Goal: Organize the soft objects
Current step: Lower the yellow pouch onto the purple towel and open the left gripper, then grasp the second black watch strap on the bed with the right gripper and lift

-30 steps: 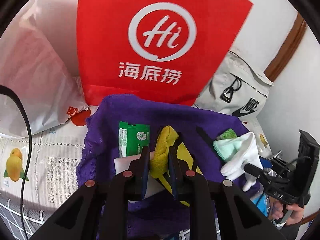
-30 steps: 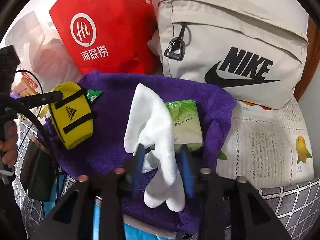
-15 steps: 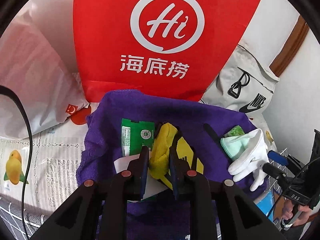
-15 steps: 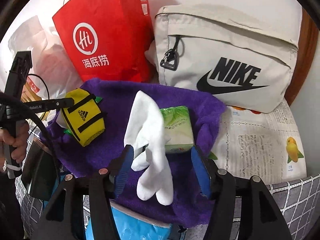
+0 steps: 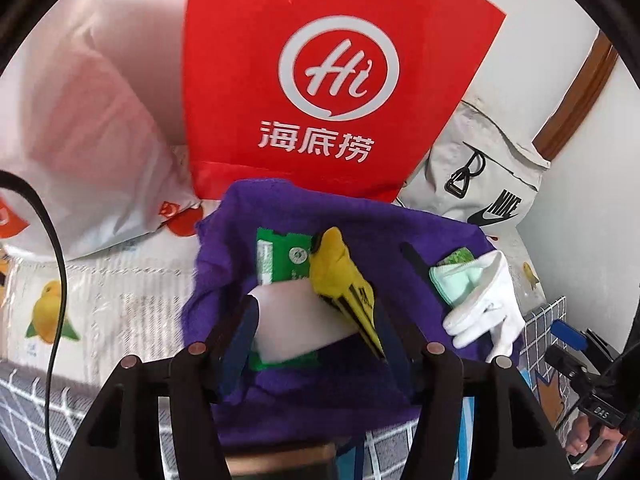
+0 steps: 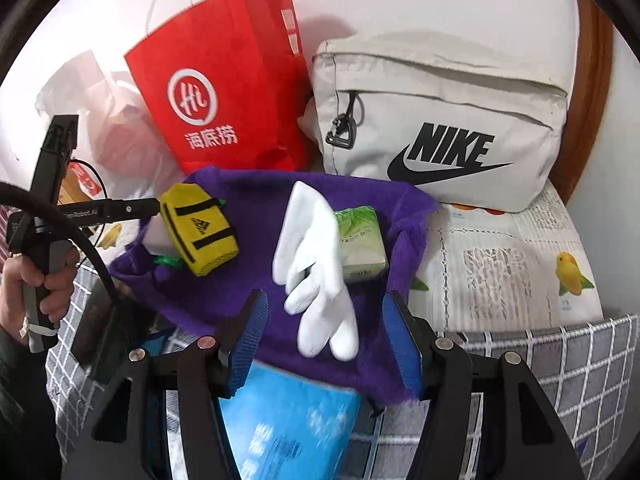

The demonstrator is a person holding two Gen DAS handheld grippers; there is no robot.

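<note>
A purple towel [image 5: 360, 232] is spread on the bed and carries the soft items. In the left wrist view my left gripper [image 5: 316, 328] has its jaws opening. The yellow pouch [image 5: 344, 280] lies between them on a white pad [image 5: 296, 320], close to the right finger, and is not squeezed. A green packet [image 5: 280, 256] sits just beyond. In the right wrist view my right gripper [image 6: 328, 320] is open, with the white glove [image 6: 316, 256] lying loose between its fingers on the towel [image 6: 248, 188]. A green tissue pack [image 6: 360, 240] lies under the glove's right side.
A red paper bag [image 5: 320, 80], a beige Nike bag [image 6: 440, 120] and a white plastic bag [image 5: 80, 140] stand against the wall behind the towel. A blue packet [image 6: 288, 420] pokes out under the towel's near edge. A fruit-print cloth [image 6: 500, 264] covers the bed to the right.
My left gripper's jaws have spread and let go of the yellow pouch. My right gripper's jaws have widened off the white glove, and the gripper has pulled back and up.
</note>
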